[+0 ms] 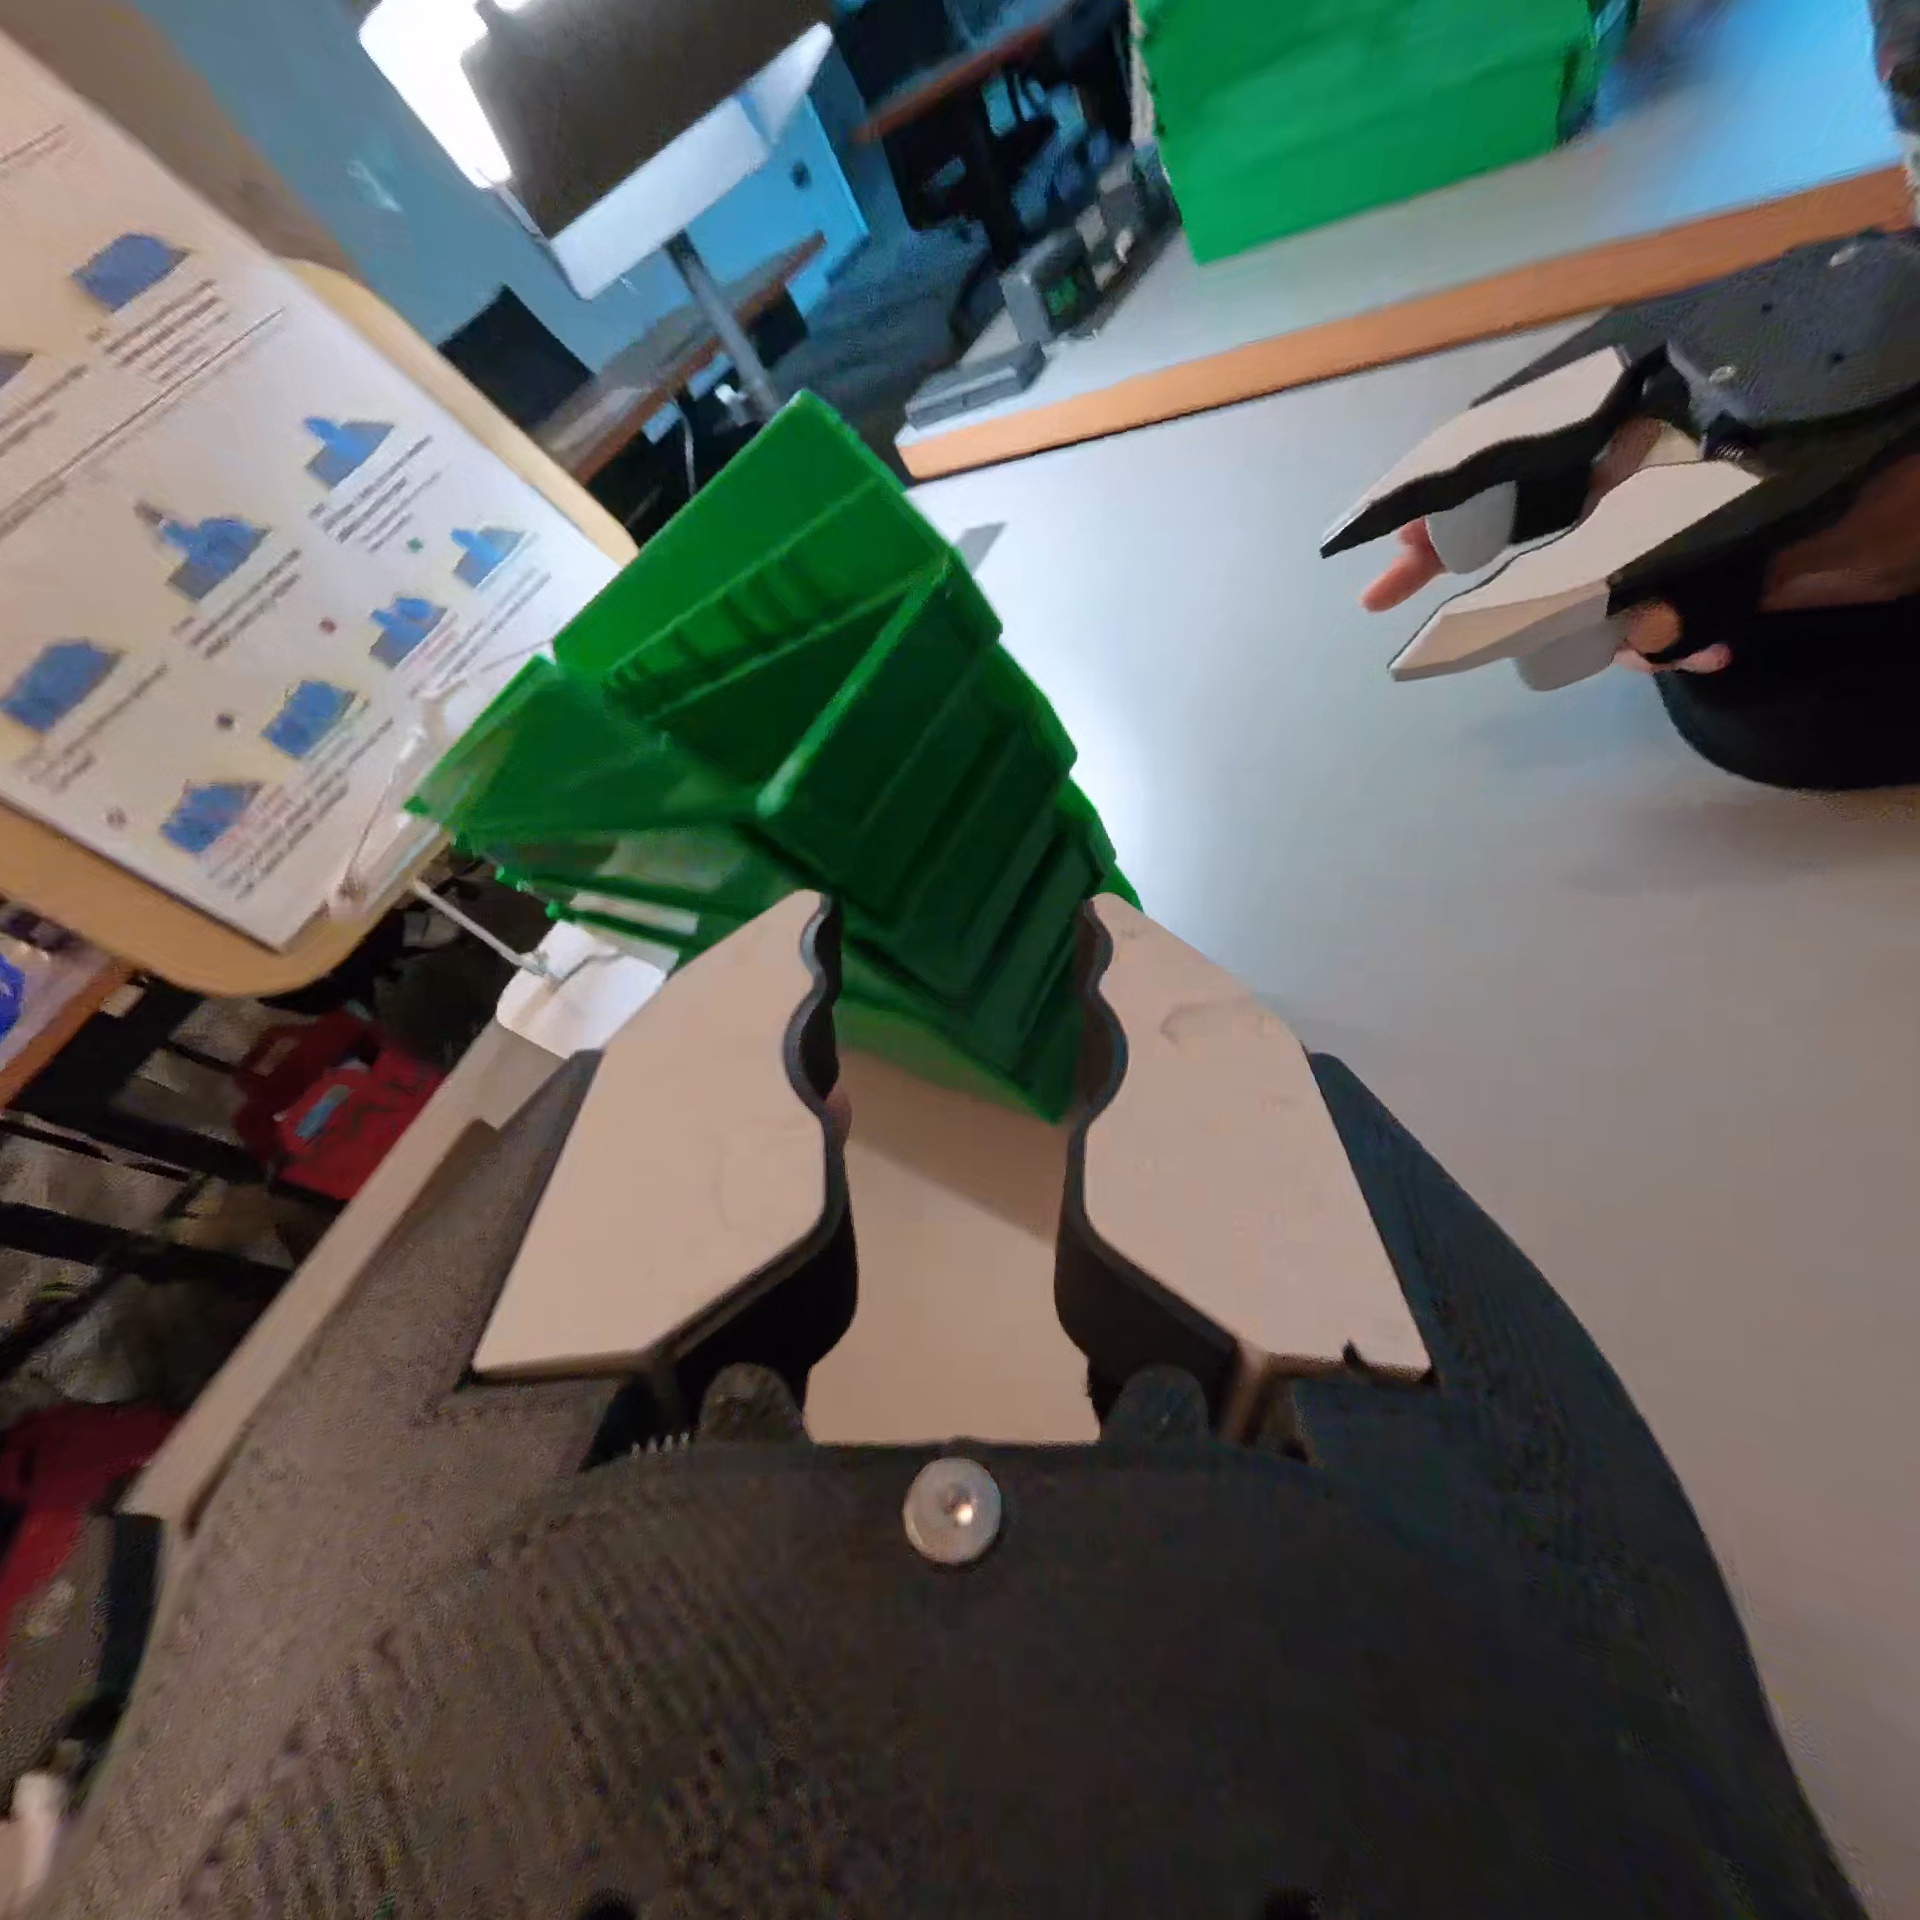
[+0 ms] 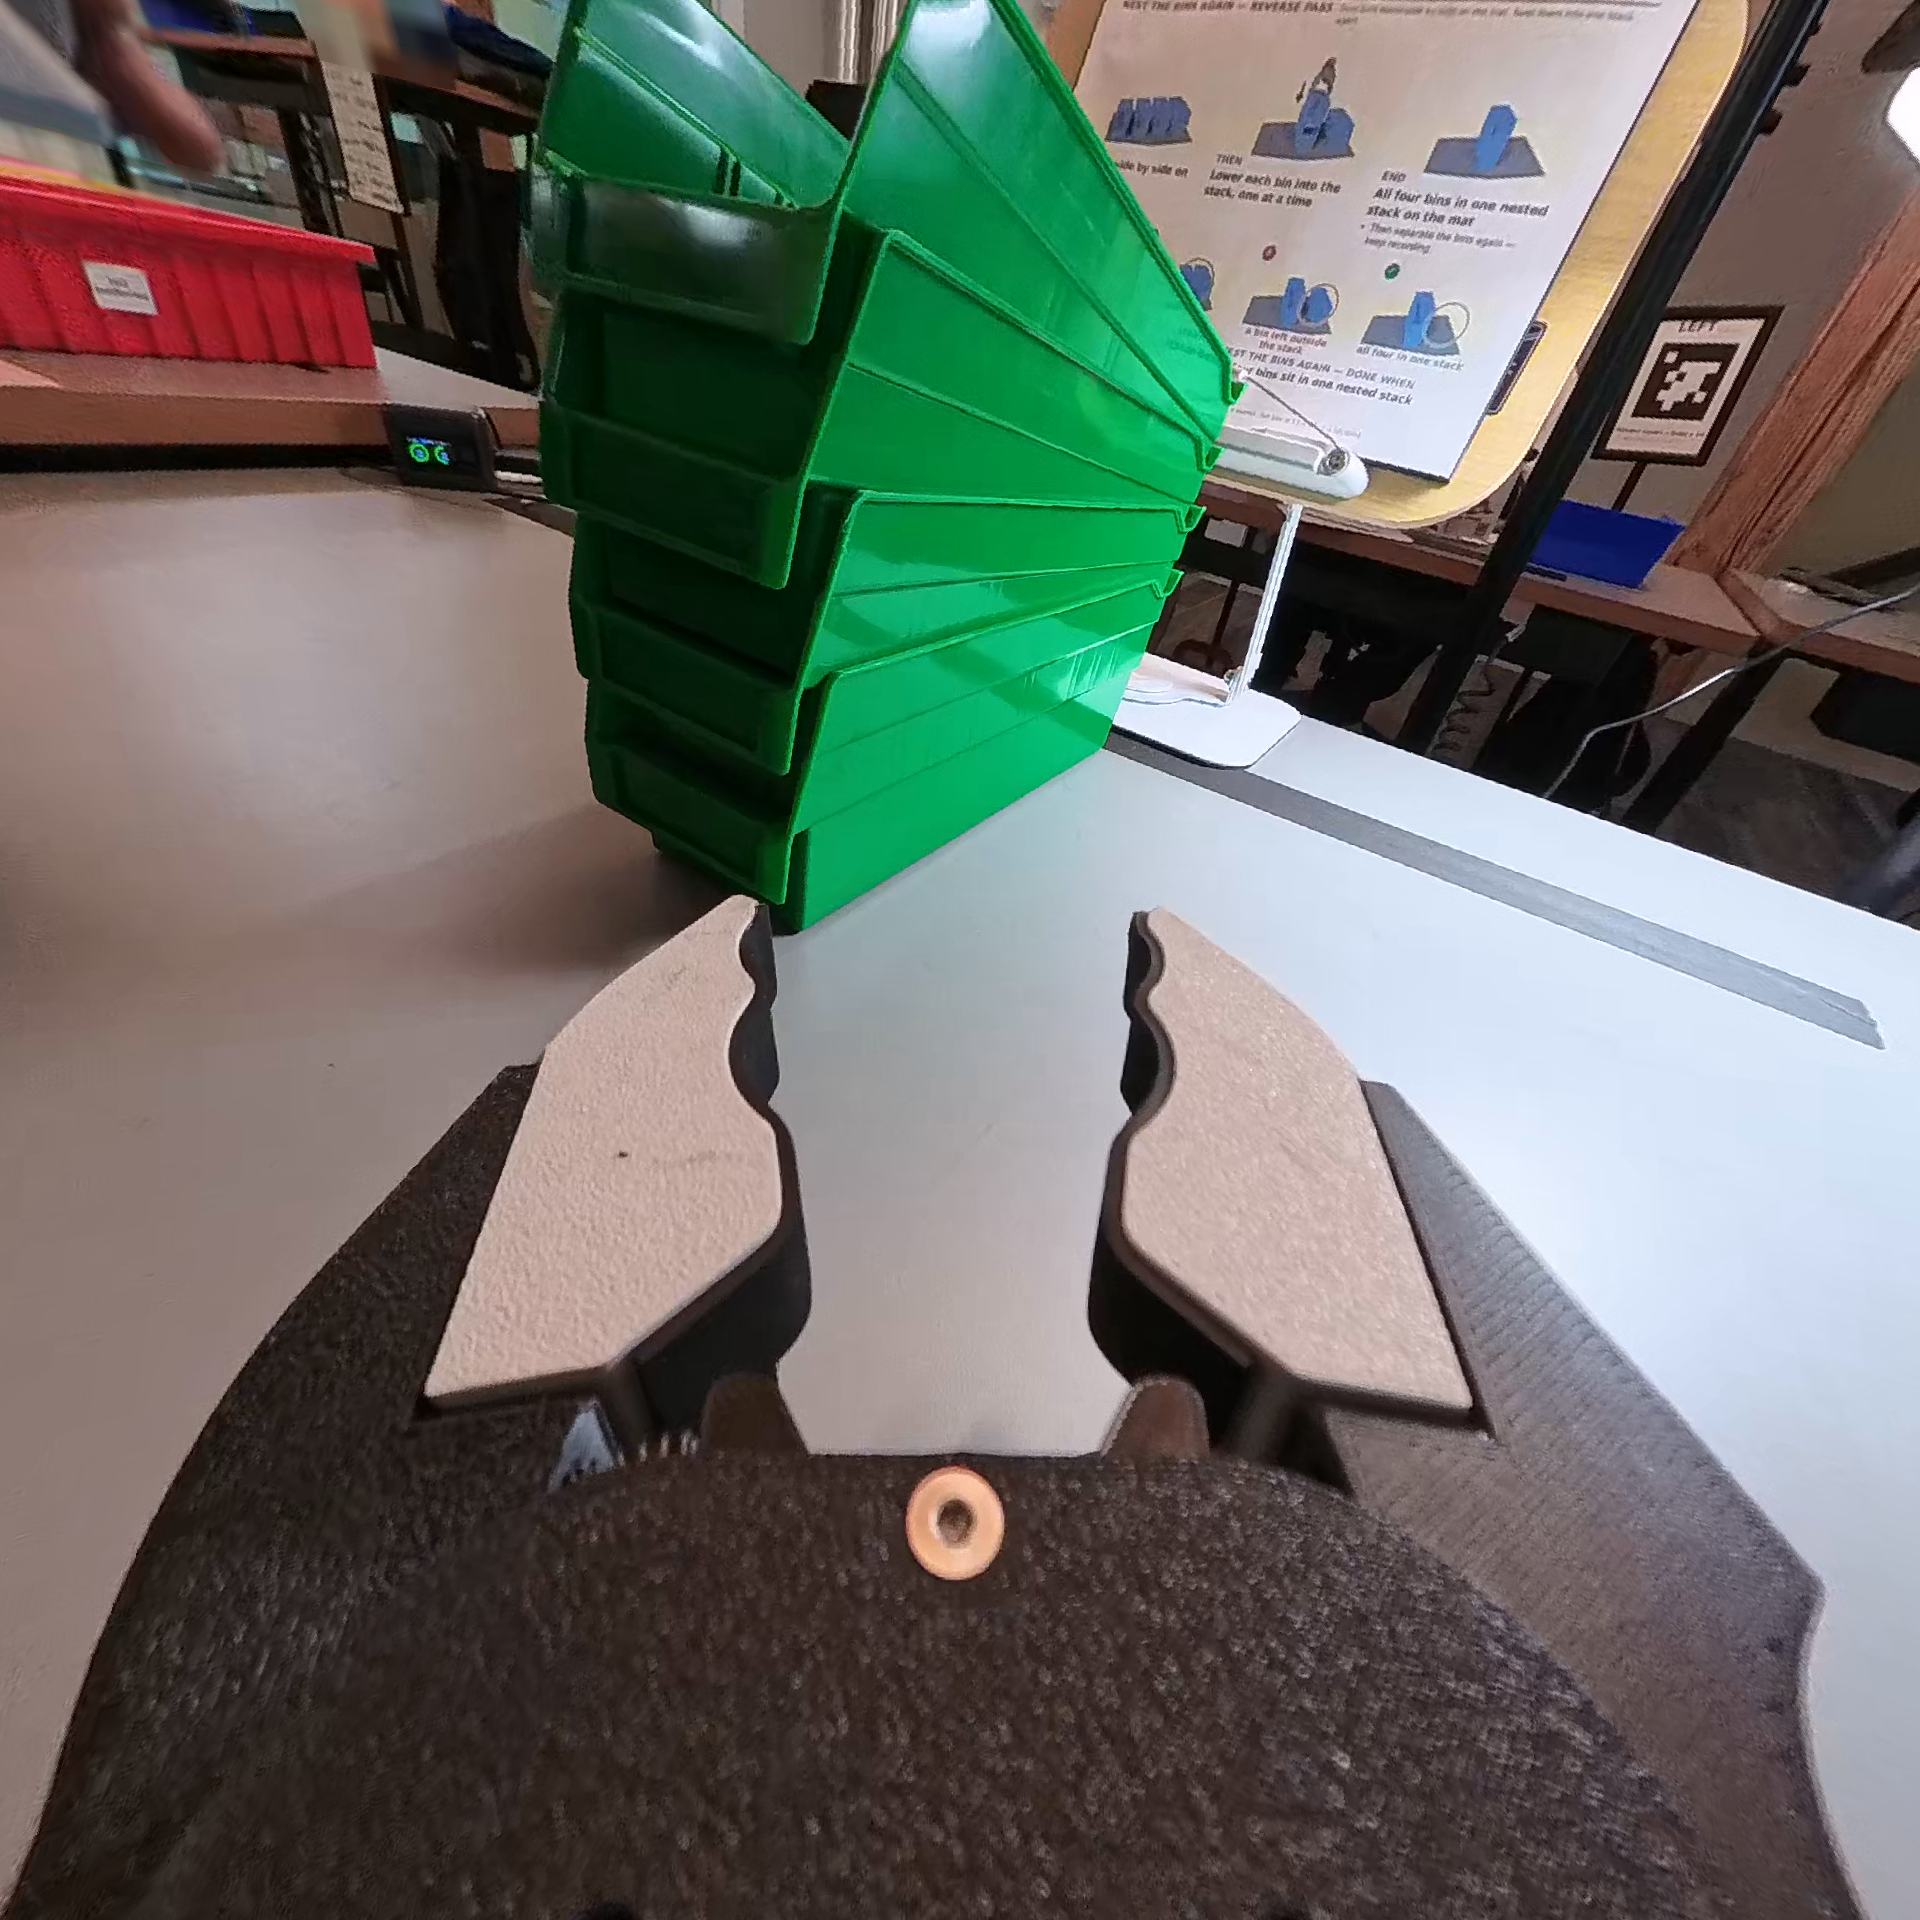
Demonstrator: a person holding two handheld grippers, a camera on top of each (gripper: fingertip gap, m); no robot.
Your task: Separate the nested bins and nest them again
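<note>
Showing printed text: instruction poster [image 2: 1382, 208] behind green bins [image 2: 883, 499]; red tote [image 2: 177, 281] labelled.

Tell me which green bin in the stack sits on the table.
The bottom bin: its base rests on the grey table, nearest the right tongs. Every other bin in the stack is nested into the one below it.

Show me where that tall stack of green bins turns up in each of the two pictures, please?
Left wrist view: the stack of green bins fills the centre, leaning, just beyond the left tongs.
Right wrist view: the stack rises at top centre, on the grey table beyond the open right tongs.
Shared landmark: the instruction poster on its board behind the stack.
</note>
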